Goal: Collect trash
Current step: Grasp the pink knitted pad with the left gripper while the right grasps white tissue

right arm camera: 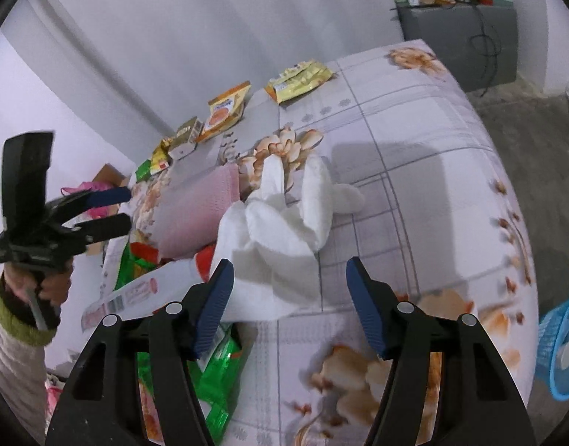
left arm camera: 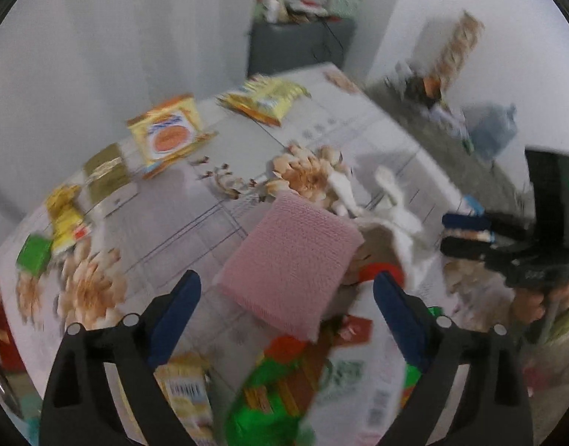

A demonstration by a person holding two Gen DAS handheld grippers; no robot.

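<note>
Trash lies scattered over the floral-print bed (right arm camera: 414,171). Crumpled white tissue (right arm camera: 284,223) sits mid-bed, its long axis running from my right gripper (right arm camera: 288,297) away toward the wall, two twisted ends pointing up and away. A pink cloth (left arm camera: 291,260) lies flat just left of it, touching. Green wrappers (right arm camera: 217,371) and a white packet (right arm camera: 135,293) pile at the near edge under my left gripper (left arm camera: 284,316). Yellow and orange wrappers (left arm camera: 169,133) line the far side along the wall. A blue basket (right arm camera: 559,353) stands off the bed's right edge.

Left fingers spread wide, empty, tilted steeply down over the pile. Right fingers spread, empty, angled down; the tissue's near end lies between them, untouched.
</note>
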